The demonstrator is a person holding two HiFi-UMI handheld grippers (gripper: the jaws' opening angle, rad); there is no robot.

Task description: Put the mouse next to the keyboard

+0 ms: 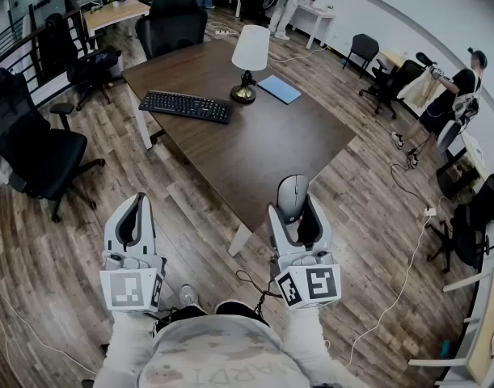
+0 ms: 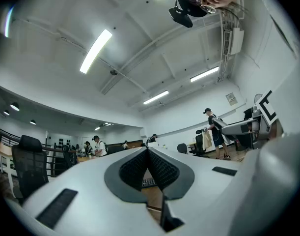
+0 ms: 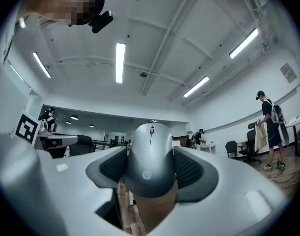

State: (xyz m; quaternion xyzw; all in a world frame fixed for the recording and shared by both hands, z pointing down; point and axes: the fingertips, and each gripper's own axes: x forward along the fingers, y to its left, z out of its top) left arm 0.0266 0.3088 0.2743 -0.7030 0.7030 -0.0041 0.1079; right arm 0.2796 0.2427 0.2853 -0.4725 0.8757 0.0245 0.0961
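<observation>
Spanning the middle of the head view: dark brown rectangular wooden worktop [image 1: 263, 144], one corner pointing near, just beyond the two grippers.

Black full-size keyboard [image 1: 186, 107] lies flat at the far left of the worktop, long axis running left to right, right end slightly nearer. White-shaded lamp on a brass base [image 1: 250, 61] stands just right of it. Flat blue notebook [image 1: 279, 89] sits right of the lamp.

Right gripper [image 1: 293, 210]: jaws spread wide and clamped on the flanks of the grey, rounded HP computer mouse [image 3: 150, 156]. Mouse is off the surface, over the near corner of the worktop. Its long axis lies along the jaws, scroll wheel at the far end.

Left gripper [image 1: 133, 217]: jaws closed tip to tip, nothing between them; hangs over the floor, left of the worktop corner.

Key relation: keyboard lies far and to the left of the held mouse, well apart. Judgement: carry goes far-left; the bare strip along the keyboard's near edge looks the roomier landing spot, as the lamp base crowds the right end.
</observation>
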